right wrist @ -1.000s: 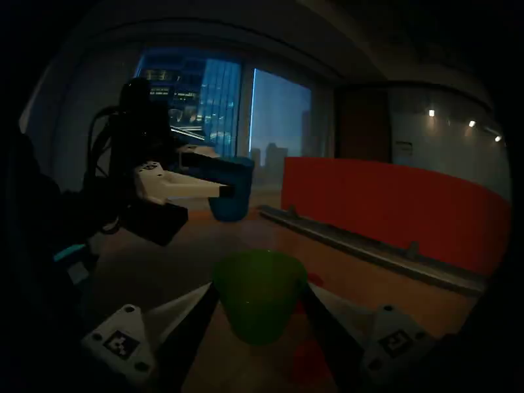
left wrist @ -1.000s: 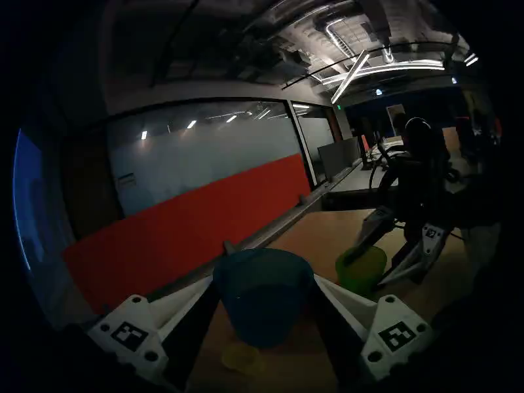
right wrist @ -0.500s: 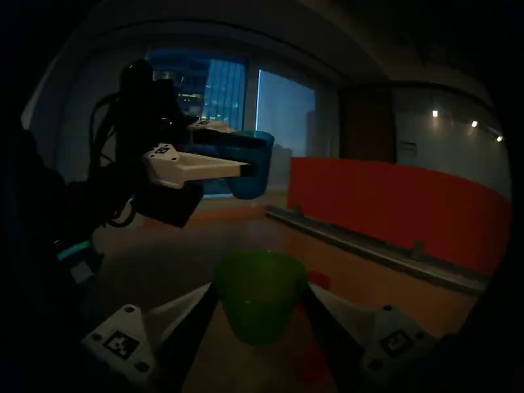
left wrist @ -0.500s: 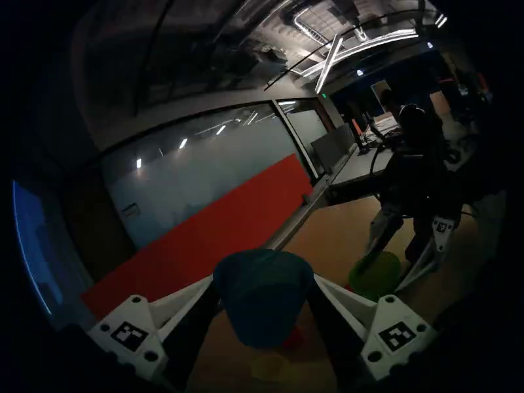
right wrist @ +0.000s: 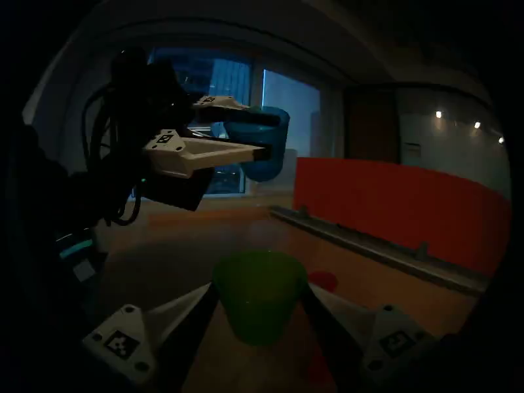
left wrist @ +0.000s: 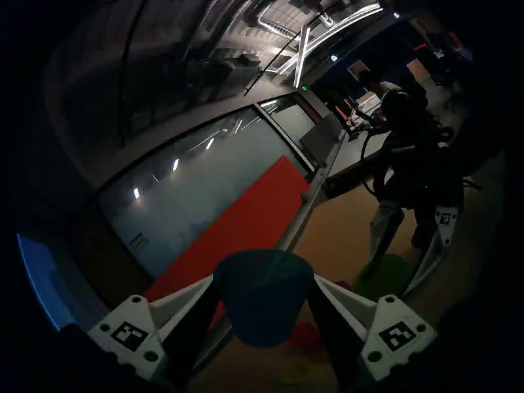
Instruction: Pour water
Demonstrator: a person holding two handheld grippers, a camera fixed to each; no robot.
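My left gripper (left wrist: 263,302) is shut on a blue cup (left wrist: 263,304). In the right gripper view that blue cup (right wrist: 264,149) hangs high above the table, tilted, held by the left gripper (right wrist: 259,134). My right gripper (right wrist: 260,302) is shut on a green cup (right wrist: 260,302) just over the wooden table (right wrist: 196,249). In the left gripper view the green cup (left wrist: 386,278) sits lower right, between the right gripper's white fingers (left wrist: 382,229). The room is dim.
A red panel (right wrist: 406,209) runs along the table's far side with a grey rail (right wrist: 367,245) at its foot. Small red (right wrist: 322,280) and yellow (left wrist: 293,369) discs lie on the table. Dark cables and a hand trail behind the left gripper (right wrist: 131,118). Windows stand beyond.
The left gripper has lifted the blue cup higher and closer toward the green cup, tilting as it rose. The right gripper and green cup stayed nearly still.
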